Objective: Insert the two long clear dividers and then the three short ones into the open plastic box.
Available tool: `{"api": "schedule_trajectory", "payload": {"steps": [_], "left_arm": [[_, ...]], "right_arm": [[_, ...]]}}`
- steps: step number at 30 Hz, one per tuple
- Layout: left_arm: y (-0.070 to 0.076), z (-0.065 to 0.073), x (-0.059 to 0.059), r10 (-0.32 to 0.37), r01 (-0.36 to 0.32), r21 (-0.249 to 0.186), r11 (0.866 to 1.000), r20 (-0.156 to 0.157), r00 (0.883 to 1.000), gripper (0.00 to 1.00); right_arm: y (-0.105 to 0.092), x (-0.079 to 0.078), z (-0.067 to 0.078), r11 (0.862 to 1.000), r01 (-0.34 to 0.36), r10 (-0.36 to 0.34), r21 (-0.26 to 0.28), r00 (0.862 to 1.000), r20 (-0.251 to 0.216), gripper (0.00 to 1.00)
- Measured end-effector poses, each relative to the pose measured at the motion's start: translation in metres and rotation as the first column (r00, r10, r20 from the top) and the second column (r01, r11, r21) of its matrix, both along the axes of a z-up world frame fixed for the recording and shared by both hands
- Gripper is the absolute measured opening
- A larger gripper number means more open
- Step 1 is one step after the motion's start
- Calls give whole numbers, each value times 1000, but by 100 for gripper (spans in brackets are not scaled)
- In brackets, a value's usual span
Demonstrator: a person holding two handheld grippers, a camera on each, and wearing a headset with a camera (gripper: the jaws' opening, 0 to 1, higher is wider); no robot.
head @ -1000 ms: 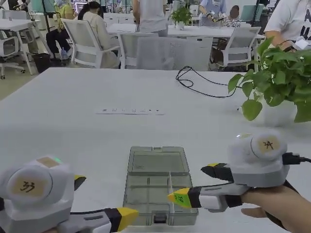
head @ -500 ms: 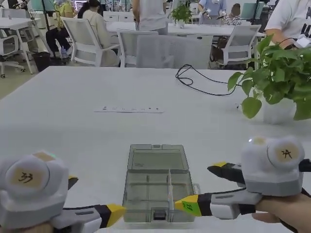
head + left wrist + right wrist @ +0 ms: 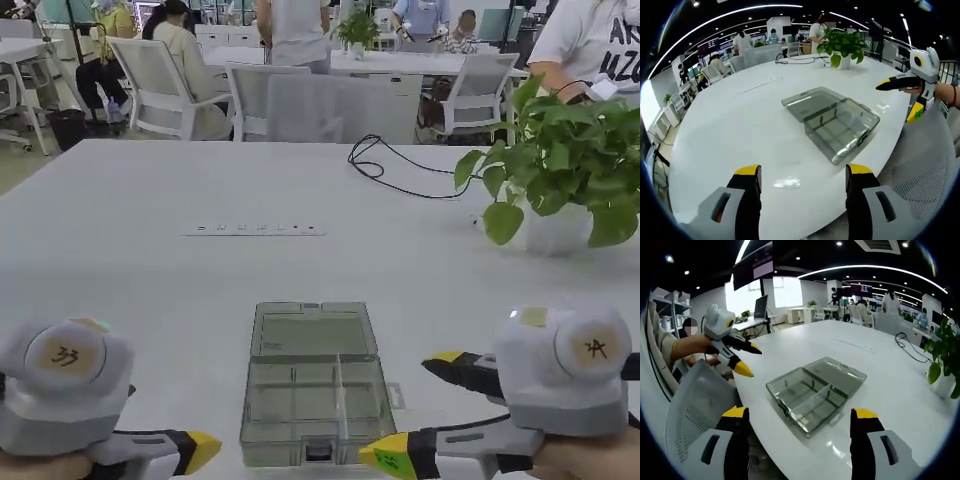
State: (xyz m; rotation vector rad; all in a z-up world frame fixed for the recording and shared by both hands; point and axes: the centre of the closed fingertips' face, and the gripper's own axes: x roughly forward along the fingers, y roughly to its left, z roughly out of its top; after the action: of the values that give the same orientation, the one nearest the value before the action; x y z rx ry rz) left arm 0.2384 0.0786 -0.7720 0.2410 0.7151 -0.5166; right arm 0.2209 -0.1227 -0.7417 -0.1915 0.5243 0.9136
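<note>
Box: the clear, grey-tinted rectangular plastic box is sitting on the white table close to its near edge. It lies straight ahead of the person with its latch side facing them.
Lid: the flat hinged lid is lying open on the table behind the tray and joined to it along the hinge, leaving the compartments reachable from above.
Dividers: thin clear divider walls are standing upright in the tray, one running front to back and another crossing near the hinge. They are transparent, so I cannot tell how many are seated.
Left gripper: the grey left gripper with yellow-tipped black jaws is hovering off the box's left side near the table edge. Its jaws are spread wide and gripping nothing.
Right gripper: the matching grey right gripper is hovering off the box's right side, apart from it. Its jaws are also gaping and empty.
Why so: both grippers are pointing inward at the box from opposite sides, which probably lets either one reach in without crossing the other.
Strip: a thin pale strip is lying farther back on the table, well apart from the box. I cannot tell whether it is loose dividers.
Progress: the task is probably partway done or nearing its end, since some walls are in place and neither gripper is carrying a piece.
</note>
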Motion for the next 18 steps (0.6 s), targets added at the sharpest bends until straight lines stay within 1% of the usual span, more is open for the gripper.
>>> {"api": "schedule_trajectory", "payload": {"steps": [2,6,9,12,13,14,15,18], "left_arm": [[3,-5,4,1,-1,7,1000,-11,1000,65],[8,-14,10,8,-7,21,1000,-44,999,60],[9,-19,13,5,-5,12,1000,-60,998,56],[11,-25,16,5,-4,21,1000,-71,997,53],[12,-28,16,5,-3,33,999,-85,996,52],[13,-30,16,1,2,41,999,-90,996,51],[13,-31,17,1,2,40,999,-90,996,50],[13,-35,19,-2,6,35,999,-103,995,47]], "right_arm": [[-1,0,-1,1000,0,0,-8,1000,3,84],[-3,0,-1,1000,8,-8,-13,1000,5,84],[-5,1,-1,1000,17,-17,-8,1000,5,84],[-7,1,-1,1000,25,-25,-11,1000,7,84],[-7,2,-1,1000,25,-25,-16,1000,8,84],[-8,2,-1,1000,26,-26,-18,1000,8,84],[-8,2,-1,999,28,-28,-20,1000,9,84],[-9,3,-2,999,34,-34,-18,999,7,83]]}}
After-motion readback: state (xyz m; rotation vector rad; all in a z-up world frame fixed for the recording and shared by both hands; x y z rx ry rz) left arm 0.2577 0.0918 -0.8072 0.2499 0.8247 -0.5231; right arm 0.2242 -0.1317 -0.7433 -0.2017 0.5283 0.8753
